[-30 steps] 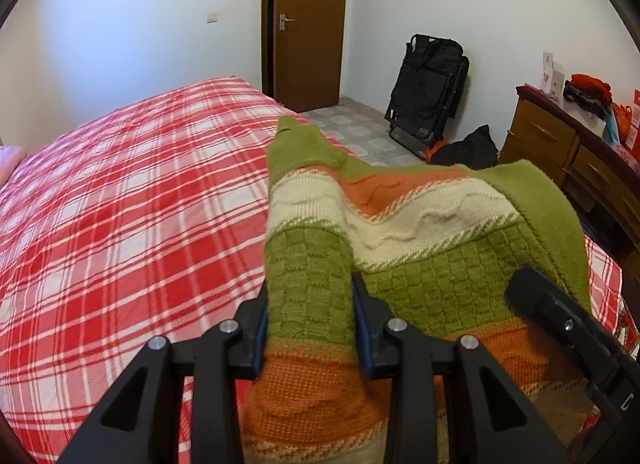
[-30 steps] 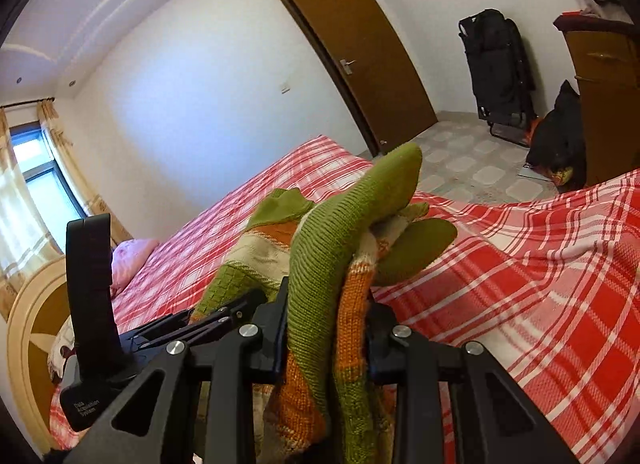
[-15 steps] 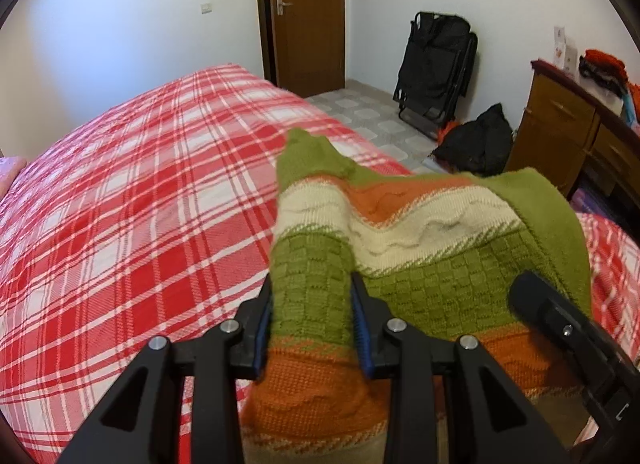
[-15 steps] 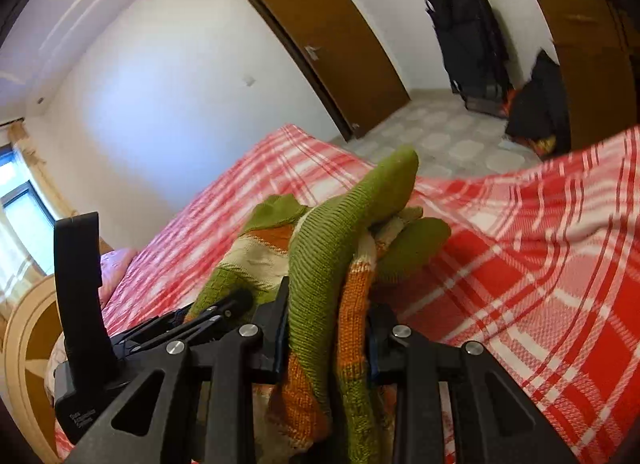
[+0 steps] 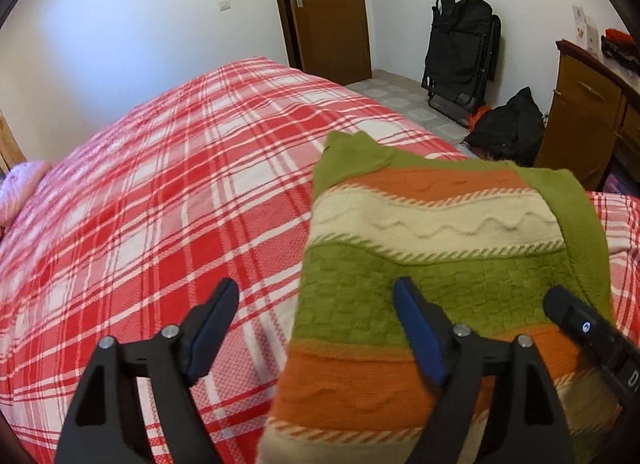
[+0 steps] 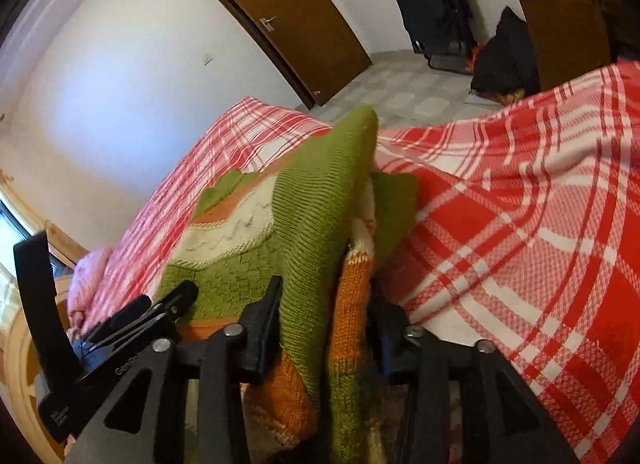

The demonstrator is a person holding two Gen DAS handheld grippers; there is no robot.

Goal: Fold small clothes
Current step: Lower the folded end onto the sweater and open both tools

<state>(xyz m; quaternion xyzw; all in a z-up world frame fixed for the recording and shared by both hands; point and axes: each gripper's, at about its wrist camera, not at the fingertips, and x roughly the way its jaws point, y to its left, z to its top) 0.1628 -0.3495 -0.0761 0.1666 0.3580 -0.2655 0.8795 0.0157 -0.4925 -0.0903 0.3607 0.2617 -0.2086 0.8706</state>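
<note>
Home bedroom: bed (image 5: 168, 192) w/ red plaid cover filling the room, wooden door (image 5: 326, 12) sitting shut, wood dresser (image 5: 580, 120) standing by wall, black bags (image 5: 506, 132) lying on tiled floor (image 5: 412, 104).

Knitted sweater laid on the bed, between the two grippers

The folded sweater (image 5: 436, 264) is laid on the bed (image 5: 168, 200), near its right edge in the left wrist view. The left gripper (image 5: 316, 328) is placed over its left edge, the right gripper (image 6: 324, 328) at its right side. Behind the bed a door (image 5: 328, 8) is seen; to its right a folded chair (image 5: 460, 52) is leaned against the wall, with a bag (image 5: 508, 128) on the floor before it and a dresser (image 5: 580, 112) further right.
</note>
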